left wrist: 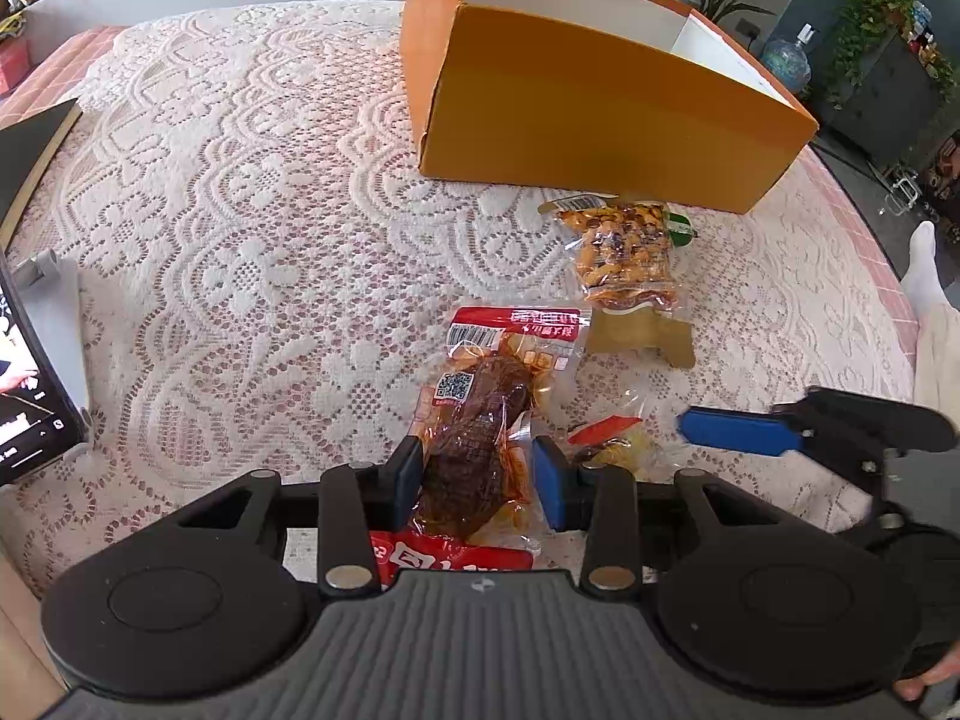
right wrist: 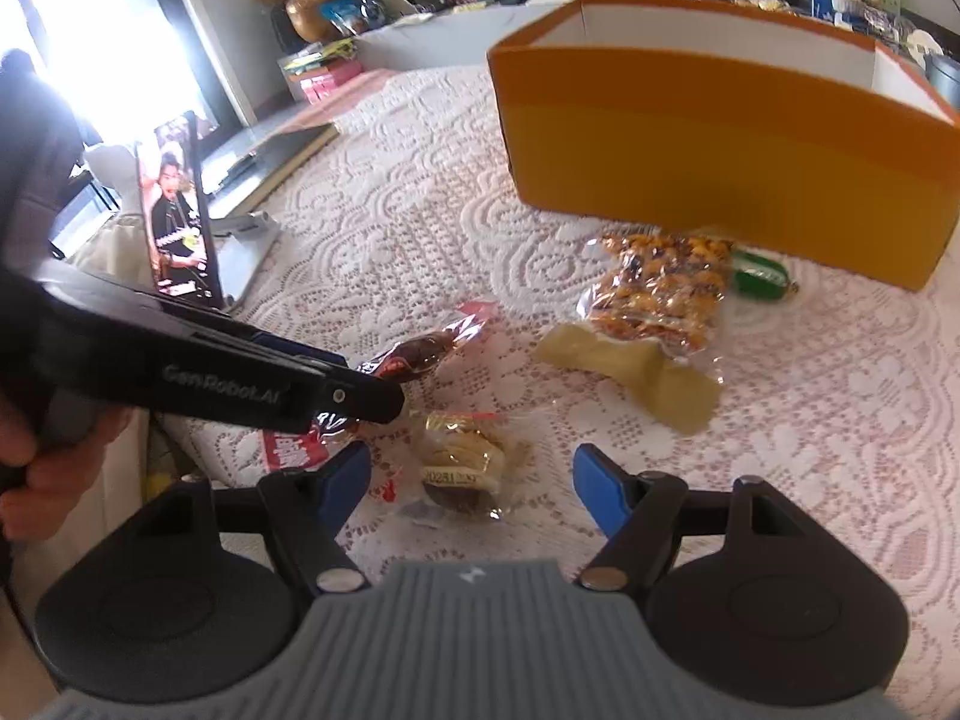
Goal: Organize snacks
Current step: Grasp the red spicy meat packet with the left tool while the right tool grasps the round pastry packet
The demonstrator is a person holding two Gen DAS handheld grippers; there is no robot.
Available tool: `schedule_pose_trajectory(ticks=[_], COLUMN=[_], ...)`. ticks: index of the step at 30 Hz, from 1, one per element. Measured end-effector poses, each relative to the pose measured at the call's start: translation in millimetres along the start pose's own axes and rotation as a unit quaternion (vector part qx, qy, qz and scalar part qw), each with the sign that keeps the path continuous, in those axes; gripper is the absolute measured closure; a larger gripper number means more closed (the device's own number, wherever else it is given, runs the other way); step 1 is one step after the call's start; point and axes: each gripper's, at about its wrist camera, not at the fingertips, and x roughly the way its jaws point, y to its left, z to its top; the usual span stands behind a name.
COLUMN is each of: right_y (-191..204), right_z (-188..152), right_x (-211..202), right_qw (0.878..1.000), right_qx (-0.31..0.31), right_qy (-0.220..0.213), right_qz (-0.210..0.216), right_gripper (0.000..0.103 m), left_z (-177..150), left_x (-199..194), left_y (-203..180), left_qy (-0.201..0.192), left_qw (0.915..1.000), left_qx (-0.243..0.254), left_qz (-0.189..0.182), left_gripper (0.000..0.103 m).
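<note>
My left gripper (left wrist: 474, 471) is shut on a red packet of brown meat snack (left wrist: 480, 438), its blue pads pressed against both sides. The packet also shows in the right wrist view (right wrist: 414, 354), held by the left gripper's black fingers (right wrist: 336, 390). My right gripper (right wrist: 471, 483) is open, straddling a small clear-wrapped pastry (right wrist: 462, 462) that lies on the lace cloth. In the left wrist view the right gripper's blue finger (left wrist: 738, 432) lies just right of that pastry (left wrist: 612, 444). A bag of mixed nuts (left wrist: 624, 252) lies near the open orange box (left wrist: 600, 120).
A small green packet (right wrist: 759, 270) lies by the box wall (right wrist: 720, 168). A phone on a stand (right wrist: 174, 216) is at the table's left; it also shows in the left wrist view (left wrist: 30, 396). A dark board (left wrist: 30, 150) lies at the far left edge.
</note>
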Motion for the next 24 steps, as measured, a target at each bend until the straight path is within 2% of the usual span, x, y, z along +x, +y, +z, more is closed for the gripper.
schedule_pose_trajectory(ticks=[1,3,4,5,7,11,17,20,24], right_y=[1,2,3,3,3,-7,-28,-29,-22], right_z=[0,0,-1,-2,-3,-3,-4,-4,-6], right_x=[4,10,12,13,11,-7,-15,-14,-9], right_qw=[1.0,1.0,1.0,1.0,1.0,0.999,0.998,0.999,0.998], right_qx=[0.0,0.0,-0.001,-0.002,-0.004,-0.007,0.015,0.016,-0.003], right_qy=[0.003,0.009,0.01,0.013,0.008,-0.014,-0.015,-0.021,-0.03], right_qz=[-0.003,-0.006,-0.006,-0.002,-0.008,-0.029,-0.052,-0.048,-0.046], right_gripper=[0.031,0.043,0.053,0.056,0.058,0.059,0.059,0.059,0.059], left_z=[0,1,1,2,2,6,7,7,6], left_x=[0,1,2,3,2,0,2,2,0], left_y=[0,-2,-3,-4,-6,-9,-25,-19,-5], left_qy=[0.0,0.002,0.002,0.002,0.001,-0.003,0.0,0.006,0.008], left_qw=[1.0,1.0,1.0,1.0,1.0,0.9986,0.9971,0.9952,0.9886], left_qx=[-0.001,-0.001,-0.001,0.001,-0.001,-0.02,-0.01,-0.031,-0.081], left_qz=[-0.004,-0.006,-0.004,-0.002,-0.009,-0.048,-0.076,-0.092,-0.127], left_gripper=[0.059,0.06,0.06,0.06,0.06,0.06,0.061,0.062,0.062])
